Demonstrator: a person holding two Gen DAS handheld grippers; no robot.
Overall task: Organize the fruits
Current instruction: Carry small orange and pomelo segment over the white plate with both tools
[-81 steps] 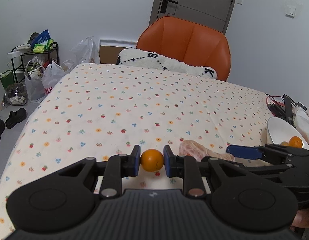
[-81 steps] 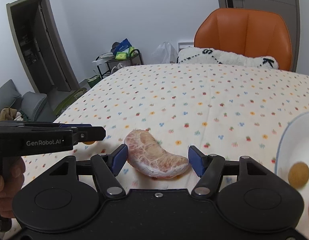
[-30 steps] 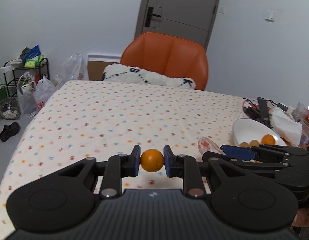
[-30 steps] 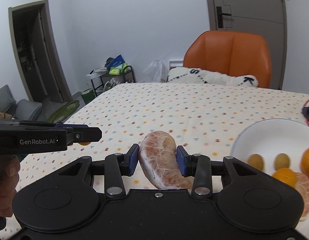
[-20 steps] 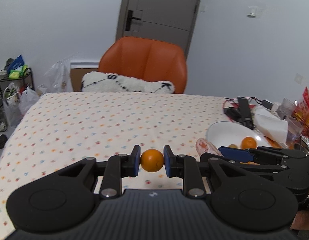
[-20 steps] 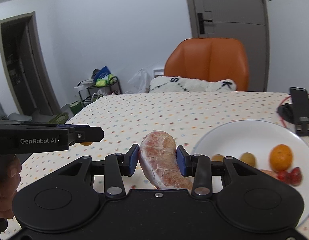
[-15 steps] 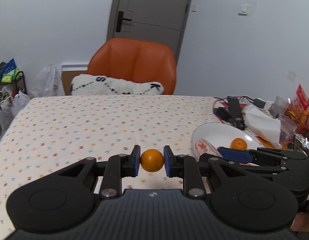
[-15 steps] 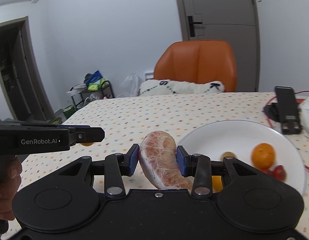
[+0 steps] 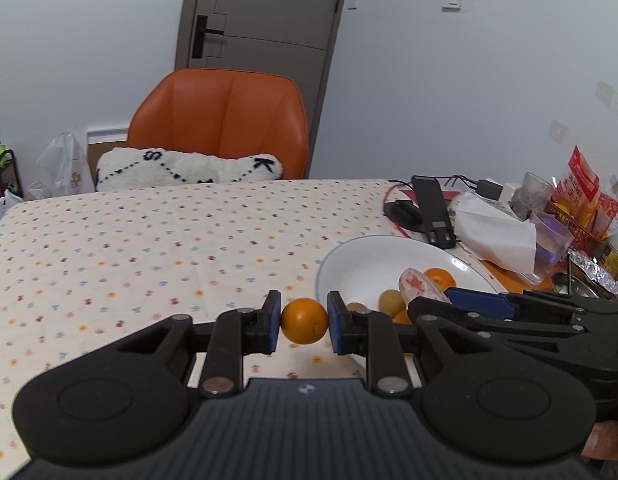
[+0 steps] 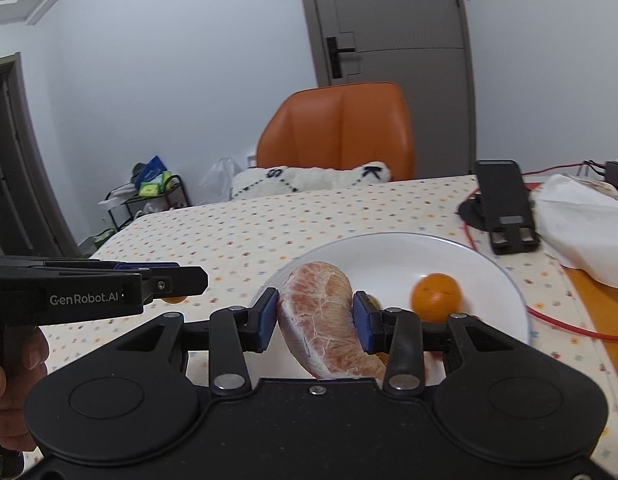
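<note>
We held a small orange [image 9: 304, 321] pinched in the left tool [image 9: 303, 322], above the dotted cloth on the bench [image 9: 149, 240], just left of the white plate [image 9: 361, 256]. Our right tool [image 10: 315, 316] gripped a peeled grapefruit wedge [image 10: 321, 316] over the plate's near rim. Another orange [image 10: 437, 292] and two small brownish fruits [image 9: 391, 301] lay in the plate.

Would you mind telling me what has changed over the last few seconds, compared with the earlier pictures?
The right gripper, open around the peeled pomelo wedge on the tablecloth 2.7 s ago, closed on it, lifted it and carried it over the white plate. The left gripper swung toward the plate too. Unchanged: the left gripper keeps its grip on the orange, and the fruit on the plate stays there.
</note>
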